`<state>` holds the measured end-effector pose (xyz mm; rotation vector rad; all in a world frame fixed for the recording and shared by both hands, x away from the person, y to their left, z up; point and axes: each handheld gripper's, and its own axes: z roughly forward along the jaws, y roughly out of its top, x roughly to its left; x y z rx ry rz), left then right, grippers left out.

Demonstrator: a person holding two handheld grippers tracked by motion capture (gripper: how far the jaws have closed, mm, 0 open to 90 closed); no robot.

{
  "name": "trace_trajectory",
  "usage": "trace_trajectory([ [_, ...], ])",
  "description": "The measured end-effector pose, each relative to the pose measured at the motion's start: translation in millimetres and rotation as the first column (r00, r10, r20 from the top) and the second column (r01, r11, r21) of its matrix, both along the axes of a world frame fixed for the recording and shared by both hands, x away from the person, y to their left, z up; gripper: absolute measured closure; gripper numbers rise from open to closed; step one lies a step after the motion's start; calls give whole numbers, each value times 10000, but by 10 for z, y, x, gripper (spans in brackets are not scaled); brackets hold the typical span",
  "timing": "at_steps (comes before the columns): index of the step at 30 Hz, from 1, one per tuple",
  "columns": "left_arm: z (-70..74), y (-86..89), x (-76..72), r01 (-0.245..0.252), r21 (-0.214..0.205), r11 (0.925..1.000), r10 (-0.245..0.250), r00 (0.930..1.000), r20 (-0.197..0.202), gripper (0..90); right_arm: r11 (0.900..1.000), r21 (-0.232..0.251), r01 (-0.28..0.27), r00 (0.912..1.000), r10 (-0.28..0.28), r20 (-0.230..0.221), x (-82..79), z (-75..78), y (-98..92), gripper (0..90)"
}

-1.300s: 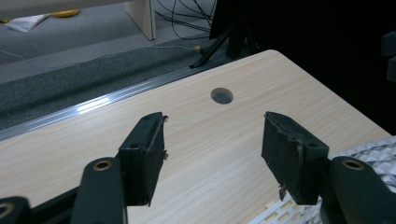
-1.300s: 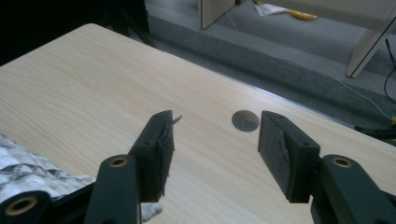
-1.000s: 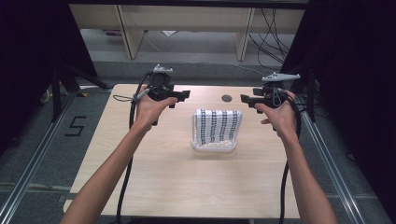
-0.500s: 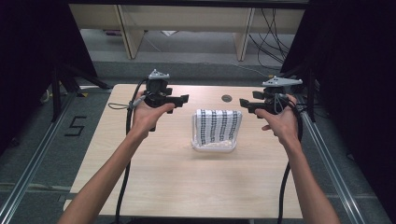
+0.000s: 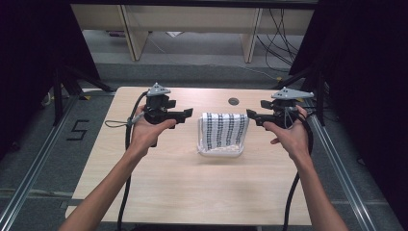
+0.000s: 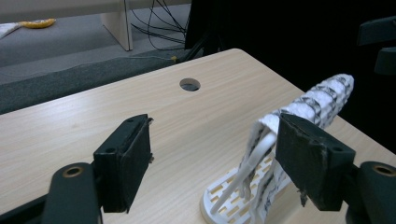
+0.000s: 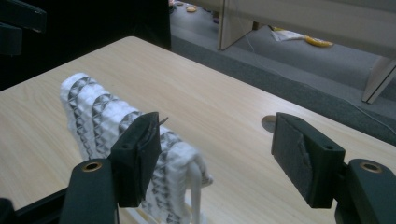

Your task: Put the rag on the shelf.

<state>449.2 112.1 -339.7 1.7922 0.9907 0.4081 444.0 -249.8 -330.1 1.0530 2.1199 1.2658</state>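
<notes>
A white cloth with a black pattern [image 5: 223, 130] hangs draped over a white slotted rack [image 5: 220, 151] in the middle of the wooden table [image 5: 192, 183]. My left gripper [image 5: 188, 114] hovers just left of it, open, jaws pointing at the cloth. My right gripper [image 5: 251, 116] hovers just right of it, open, jaws pointing back at the cloth. In the left gripper view the cloth [image 6: 322, 98] and rack base [image 6: 224, 196] lie partly behind the right-hand jaw. In the right gripper view the cloth [image 7: 100, 116] runs behind the left-hand jaw. Neither gripper touches it.
A round cable hole [image 5: 234, 101] sits in the table near its far edge. Beyond the table are grey floor, wooden furniture legs [image 5: 250, 36] and loose cables [image 5: 281, 33]. Dark curtains stand at both sides. Metal rails [image 5: 337, 163] run along the table's flanks.
Both grippers have dropped slightly and drawn in toward the cloth from either side. The cloth and rack have not moved.
</notes>
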Motion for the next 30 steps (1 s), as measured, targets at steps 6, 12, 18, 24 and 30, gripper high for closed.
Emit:
trace_trajectory([
  [6,-104,101,-85,-31,-28,10000,30,9999,-124,251,9999,29,-109,9999,109,63,-123,-24,6,326],
  [12,-197,217,-208,-53,-171,9998,51,9999,-114,248,9996,-9,-298,9994,298,151,-231,-89,6,322],
  [18,-299,325,-334,-184,-109,9998,184,9998,-15,245,9993,-127,-344,9994,344,50,-331,-208,32,317],
  [24,-399,425,-448,20,-90,10000,-21,10000,-39,235,9994,-67,-333,9994,332,-137,-426,-283,44,307],
  [30,-496,494,-589,93,-48,9999,-93,10000,-3,234,9990,30,-448,9988,448,-196,-513,-339,42,292],
])
